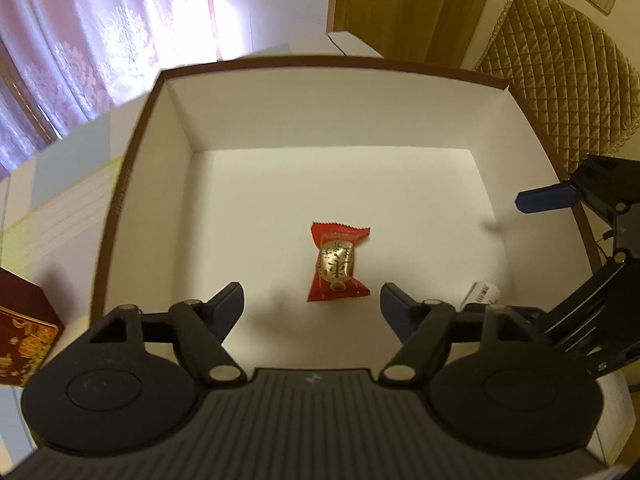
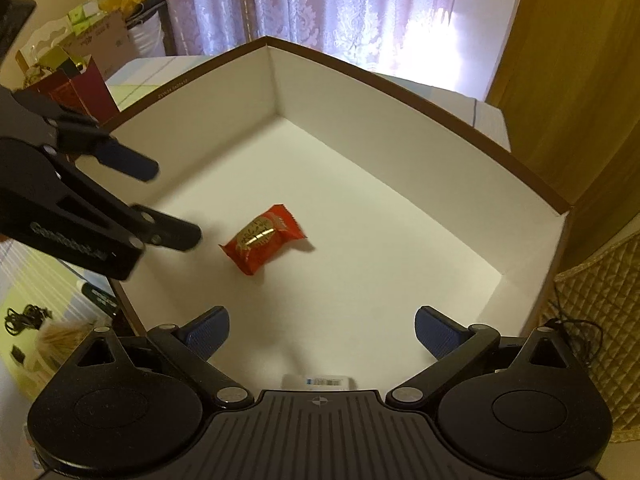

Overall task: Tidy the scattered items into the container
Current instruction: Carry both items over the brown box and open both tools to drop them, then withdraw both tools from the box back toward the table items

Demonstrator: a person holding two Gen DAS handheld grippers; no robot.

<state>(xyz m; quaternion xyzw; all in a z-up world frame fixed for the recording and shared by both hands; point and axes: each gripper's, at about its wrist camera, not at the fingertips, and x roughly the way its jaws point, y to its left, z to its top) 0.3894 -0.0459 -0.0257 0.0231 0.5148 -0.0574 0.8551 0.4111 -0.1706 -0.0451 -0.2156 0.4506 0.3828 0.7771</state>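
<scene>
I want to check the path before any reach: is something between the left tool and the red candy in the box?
Nothing visible. The left tool hangs open over the box, and the red candy lies on the bare white floor just beyond its fingertips. The right tool stays off to the side.

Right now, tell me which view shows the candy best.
The left wrist view: the candy lies near centre, upright in frame, its gold label facing the camera, on the box floor. The right wrist view shows it smaller, angled, with the label foreshortened.
</scene>
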